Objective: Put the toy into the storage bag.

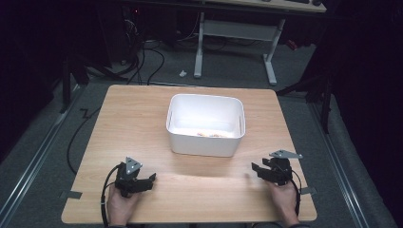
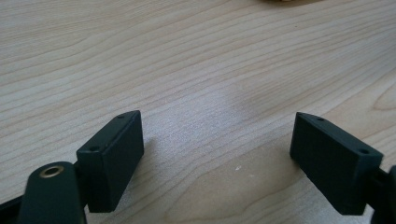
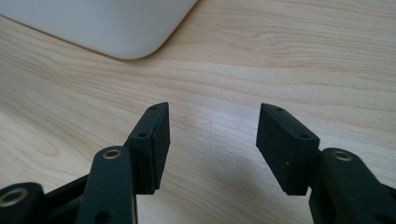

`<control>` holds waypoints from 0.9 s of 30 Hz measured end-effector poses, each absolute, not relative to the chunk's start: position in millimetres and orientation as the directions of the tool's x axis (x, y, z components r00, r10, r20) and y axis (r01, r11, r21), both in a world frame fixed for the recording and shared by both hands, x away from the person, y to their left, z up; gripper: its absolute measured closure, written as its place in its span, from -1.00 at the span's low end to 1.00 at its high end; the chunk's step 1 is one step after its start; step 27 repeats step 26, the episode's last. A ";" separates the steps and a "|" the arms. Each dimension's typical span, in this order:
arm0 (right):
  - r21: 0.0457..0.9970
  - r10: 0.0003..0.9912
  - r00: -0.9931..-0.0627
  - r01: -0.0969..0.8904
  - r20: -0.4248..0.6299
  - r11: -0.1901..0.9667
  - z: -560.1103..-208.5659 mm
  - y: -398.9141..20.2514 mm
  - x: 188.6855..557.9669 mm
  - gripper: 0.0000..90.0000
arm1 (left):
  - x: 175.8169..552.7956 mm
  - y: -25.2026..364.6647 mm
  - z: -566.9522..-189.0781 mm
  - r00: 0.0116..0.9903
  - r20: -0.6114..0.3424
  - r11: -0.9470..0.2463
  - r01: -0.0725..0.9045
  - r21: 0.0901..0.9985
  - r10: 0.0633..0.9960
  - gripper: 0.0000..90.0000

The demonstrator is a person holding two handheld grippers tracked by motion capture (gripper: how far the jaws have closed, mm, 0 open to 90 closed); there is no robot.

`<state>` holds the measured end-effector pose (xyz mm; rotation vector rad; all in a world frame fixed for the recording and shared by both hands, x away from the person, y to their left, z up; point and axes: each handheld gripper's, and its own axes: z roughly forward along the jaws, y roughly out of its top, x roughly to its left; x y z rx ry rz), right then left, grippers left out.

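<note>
A white plastic bin (image 1: 205, 124) stands at the middle of the wooden table (image 1: 138, 123), with some small pale orange items lying on its floor. Near the front left, my left gripper (image 1: 148, 179) rests low over the wood, held by a hand; its jaws stand wide apart over bare wood (image 2: 217, 140). At the front right, my right gripper (image 1: 256, 169) is also hand-held and points toward the bin. Its jaws are apart with nothing between them (image 3: 212, 130), and a corner of the bin (image 3: 112, 23) lies ahead to the left.
A second desk frame (image 1: 237, 33) stands beyond the table on grey carpet, with cables (image 1: 142, 61) trailing on the floor at the back left. A broad strip of bare wood runs between the two grippers in front of the bin.
</note>
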<state>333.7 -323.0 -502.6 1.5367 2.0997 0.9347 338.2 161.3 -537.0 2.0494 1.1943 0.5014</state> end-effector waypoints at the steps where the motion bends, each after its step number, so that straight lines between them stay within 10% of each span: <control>1: 0.699 0.940 -0.333 0.690 0.076 0.188 -504.8 -322.5 334.1 -0.01 | 338.2 161.3 -537.0 0.499 -0.017 -0.328 0.594 0.734 0.866 -0.60; 27: 0.724 0.942 -0.335 0.647 -0.014 0.241 -530.4 -313.3 341.5 -0.26 | 338.1 161.1 -537.0 0.499 -0.017 -0.328 0.594 0.734 0.867 -0.60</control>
